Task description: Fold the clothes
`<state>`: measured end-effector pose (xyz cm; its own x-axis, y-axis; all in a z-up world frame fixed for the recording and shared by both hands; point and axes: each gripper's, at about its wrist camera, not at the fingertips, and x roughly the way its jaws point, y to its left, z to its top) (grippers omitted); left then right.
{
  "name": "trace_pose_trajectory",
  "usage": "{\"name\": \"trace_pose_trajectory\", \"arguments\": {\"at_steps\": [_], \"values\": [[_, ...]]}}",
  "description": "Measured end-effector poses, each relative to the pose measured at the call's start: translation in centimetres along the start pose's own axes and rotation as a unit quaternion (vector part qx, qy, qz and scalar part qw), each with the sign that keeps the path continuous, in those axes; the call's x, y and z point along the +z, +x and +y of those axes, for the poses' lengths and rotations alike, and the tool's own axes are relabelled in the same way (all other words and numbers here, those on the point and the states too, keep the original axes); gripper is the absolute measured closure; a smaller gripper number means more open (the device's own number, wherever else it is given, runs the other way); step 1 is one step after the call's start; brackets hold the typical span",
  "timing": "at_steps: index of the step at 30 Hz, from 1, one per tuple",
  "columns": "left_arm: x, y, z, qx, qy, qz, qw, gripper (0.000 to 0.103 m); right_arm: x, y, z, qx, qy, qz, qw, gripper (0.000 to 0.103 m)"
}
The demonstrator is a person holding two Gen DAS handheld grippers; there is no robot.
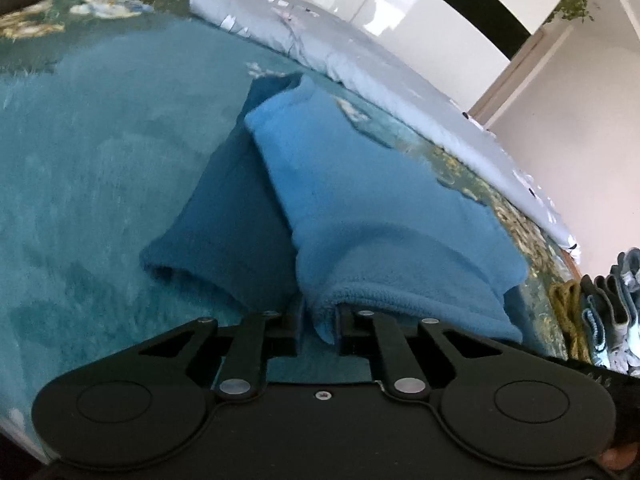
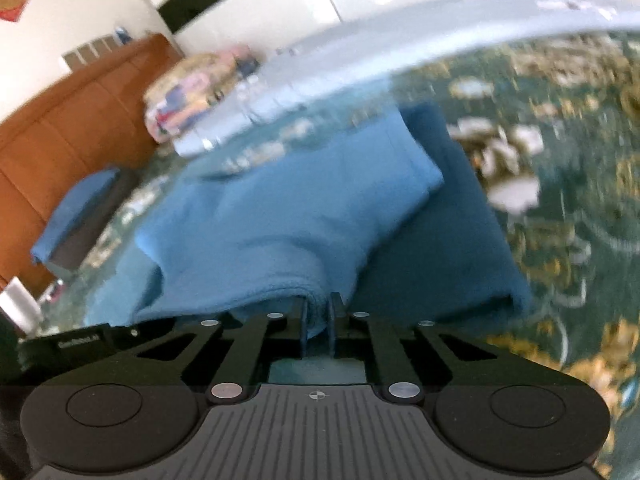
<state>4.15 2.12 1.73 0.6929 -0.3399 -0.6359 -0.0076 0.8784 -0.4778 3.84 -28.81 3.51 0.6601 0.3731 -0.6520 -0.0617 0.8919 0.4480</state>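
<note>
A blue fleece garment (image 1: pixel 360 200) lies partly folded on the teal flowered bedspread (image 1: pixel 100 160), a lighter layer on top of a shaded one. In the left wrist view my left gripper (image 1: pixel 319 326) sits at the garment's near hem, and a fold of the fleece is pinched between its fingers. In the right wrist view the same garment (image 2: pixel 288 208) stretches away from my right gripper (image 2: pixel 318 320). Its two fingers stand close together, shut on a bunched bit of the near hem. The cloth hides both grippers' tips.
A pale grey-blue folded sheet (image 1: pixel 360 60) runs along the bed's far edge. A patterned bundle (image 2: pixel 192 92) lies near a brown headboard (image 2: pixel 60 120), with a folded blue item (image 2: pixel 76 216) beside it. Socks (image 1: pixel 612 300) and yellow cord (image 1: pixel 568 312) lie at the right edge.
</note>
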Motion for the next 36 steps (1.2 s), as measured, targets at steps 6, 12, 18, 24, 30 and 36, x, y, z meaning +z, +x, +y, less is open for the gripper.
{"name": "trace_pose_trajectory", "arguments": {"at_steps": [6,12,18,24,30,36], "values": [[0.3,0.2,-0.2,0.002,0.012,0.004,0.9999,0.091,-0.6,0.8,-0.5,0.0,0.011,0.017,1.0,0.095],[0.4,-0.4,-0.1,-0.012,0.021,0.001,0.9997,0.074,-0.4,0.3,-0.6,0.007,0.016,0.017,1.0,0.094],[0.6,-1.5,0.2,-0.025,0.016,-0.006,0.9995,0.051,0.0,-0.8,-0.5,0.012,0.012,0.009,1.0,0.083],[0.7,-2.6,1.0,-0.036,-0.003,-0.024,0.9991,0.016,0.0,-2.1,-1.2,0.028,0.022,-0.008,0.999,0.048],[0.8,-4.2,1.6,-0.061,-0.011,-0.061,0.9962,0.002,-0.5,-3.3,-2.6,0.056,0.05,-0.031,0.997,0.016],[1.3,-4.7,1.5,-0.06,-0.001,-0.093,0.9938,0.002,-0.8,-3.8,-4.1,0.076,0.083,-0.061,0.992,0.0]]}}
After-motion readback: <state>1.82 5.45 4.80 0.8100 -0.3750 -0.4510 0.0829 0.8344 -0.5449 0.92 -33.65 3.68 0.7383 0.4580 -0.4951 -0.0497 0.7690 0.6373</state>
